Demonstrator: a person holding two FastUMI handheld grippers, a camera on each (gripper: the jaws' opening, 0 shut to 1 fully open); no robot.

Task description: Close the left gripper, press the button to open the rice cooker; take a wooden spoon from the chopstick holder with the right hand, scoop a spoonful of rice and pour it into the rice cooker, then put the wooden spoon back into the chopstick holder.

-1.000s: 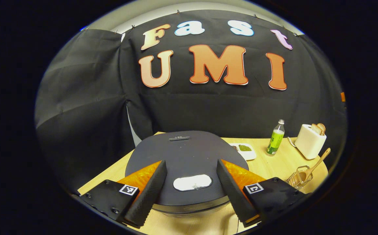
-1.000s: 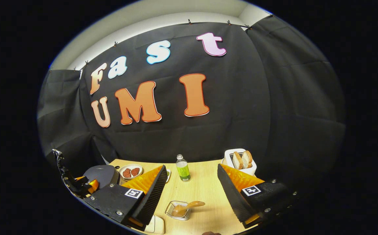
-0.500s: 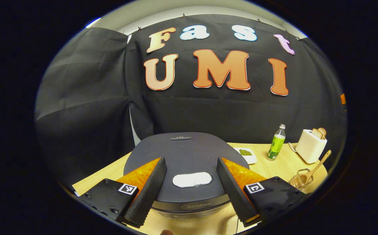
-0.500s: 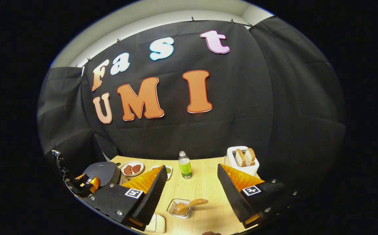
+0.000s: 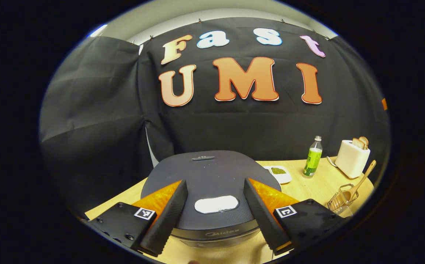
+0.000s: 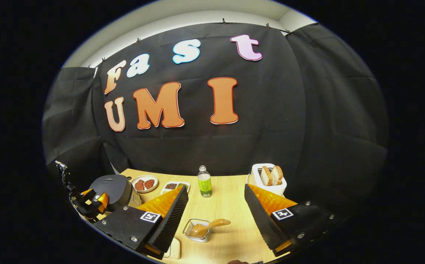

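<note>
Left gripper view showed the left gripper (image 5: 215,214), jaws wide and empty, over the round, matte cooker (image 5: 212,172) lid. The right gripper (image 6: 214,216), likewise spread and empty, hung above a wire holder (image 6: 196,231) with a wooden spoon (image 6: 208,226) on the pale wood table (image 6: 227,205).

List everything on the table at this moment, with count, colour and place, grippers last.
rice cooker: 1, dark grey, lid shut, table's left end
button: 1, white, front of the cooker lid
round plate: 1, white, reddish food, right of the cooker
oblong dish: 1, white, beside the plate
bottle: 1, green, mid-table at the back
toaster: 1, white, two bread slices, back right
chopstick holder: 1, wire, front middle
wooden spoon: 1, brown, in the holder
table: 1, light wood
left hand-held gripper: 1, open, above the cooker
right hand-held gripper: 1, open, over the holder
</note>
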